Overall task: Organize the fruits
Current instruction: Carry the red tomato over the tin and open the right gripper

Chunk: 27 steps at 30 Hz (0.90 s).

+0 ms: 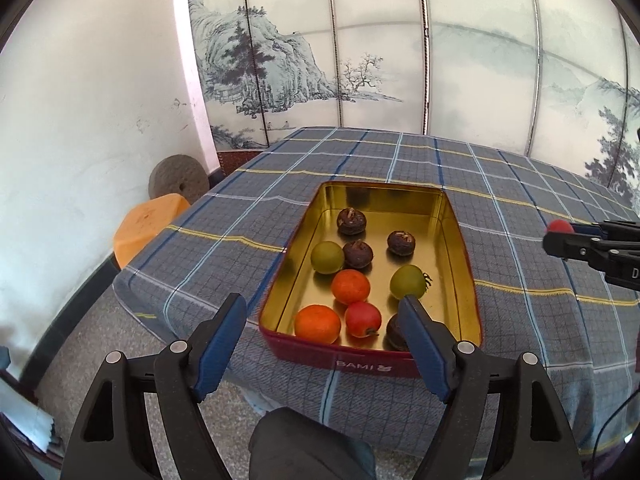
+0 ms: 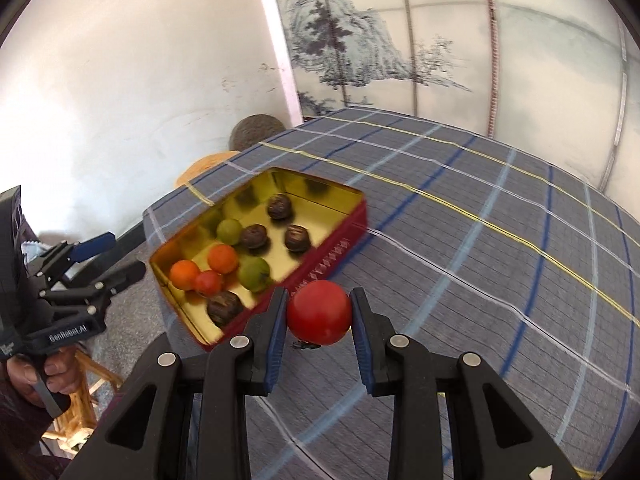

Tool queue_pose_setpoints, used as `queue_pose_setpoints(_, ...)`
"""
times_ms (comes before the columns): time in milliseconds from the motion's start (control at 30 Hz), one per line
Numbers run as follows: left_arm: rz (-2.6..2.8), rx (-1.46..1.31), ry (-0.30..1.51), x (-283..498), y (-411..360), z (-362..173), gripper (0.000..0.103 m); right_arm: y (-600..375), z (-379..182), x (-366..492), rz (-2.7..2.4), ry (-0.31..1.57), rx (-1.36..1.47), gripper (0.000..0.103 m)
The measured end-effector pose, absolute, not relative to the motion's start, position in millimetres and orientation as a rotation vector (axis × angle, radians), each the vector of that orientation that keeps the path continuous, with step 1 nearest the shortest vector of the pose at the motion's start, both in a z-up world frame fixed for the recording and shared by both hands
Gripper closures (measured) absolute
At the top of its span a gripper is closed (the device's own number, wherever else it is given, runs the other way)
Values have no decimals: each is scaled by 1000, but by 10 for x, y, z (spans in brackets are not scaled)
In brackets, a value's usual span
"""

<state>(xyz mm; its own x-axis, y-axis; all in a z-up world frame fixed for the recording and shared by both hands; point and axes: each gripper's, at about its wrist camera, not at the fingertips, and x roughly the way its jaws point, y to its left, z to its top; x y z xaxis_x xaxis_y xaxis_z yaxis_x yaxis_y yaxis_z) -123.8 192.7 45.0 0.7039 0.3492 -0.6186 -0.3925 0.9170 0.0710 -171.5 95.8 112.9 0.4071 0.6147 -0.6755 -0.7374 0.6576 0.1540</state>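
A red tin with a gold inside (image 1: 460, 240) lies on the checked tablecloth. In it are several fruits: brown ones (image 1: 351, 221), two green (image 1: 327, 257), two orange (image 1: 350, 286) and a small red one (image 1: 363, 319). My left gripper (image 1: 322, 302) hovers open at the tin's near end, with nothing between its blue pads. Its right finger (image 1: 420, 332) covers part of a brown fruit. My right gripper (image 2: 319, 300) is shut on a red fruit (image 2: 319, 312), held above the cloth just right of the tin (image 2: 340, 240). It also shows at the right edge of the left wrist view as the right gripper (image 1: 560, 236).
The table's near and left edges drop to a speckled floor. An orange stool (image 1: 148, 228) and a grey millstone (image 1: 178, 178) stand by the white wall at left. A painted folding screen (image 1: 360, 60) stands behind the table. A hand (image 2: 36, 372) holds the left gripper (image 2: 120, 256).
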Motion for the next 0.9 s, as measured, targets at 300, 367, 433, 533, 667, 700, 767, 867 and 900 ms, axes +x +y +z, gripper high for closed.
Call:
queue_pose_setpoints(300,444,-64,658,-1315,2080,527,24,1658,1073,-1658,953,799,-220,75)
queue_pose_setpoints(367,451,-45,641,-1341,2083,550,24,1784,1033,-1590,962,816,-210,75)
queue_pose_setpoints(433,456,-26,623,-1363,2077,573,24,1882,986,-1523,962,835,-199,75)
queue_pose_setpoints(533,456,-1,583,-1423,2054,613,21,2005,916,-1426,951,857,-189,75)
queue_pose_setpoints(667,470,25,546,-1459,2046,658,7,2116,850,-1346,940,873,-178,74)
queue_pose_setpoints(700,468,29,534,-1467,2045,673,7,2139,842,-1340,938,874,-180,74)
queue_pose_setpoints(767,467,33,523,-1470,2042,697,4,2193,807,-1317,929,880,-186,74)
queue_pose_setpoints(867,457,28,503,-1488,2056,729,3,2241,748,-1268,920,893,-177,74)
queue_pose_setpoints(900,456,24,498,-1488,2052,738,3,2248,735,-1253,917,896,-176,74)
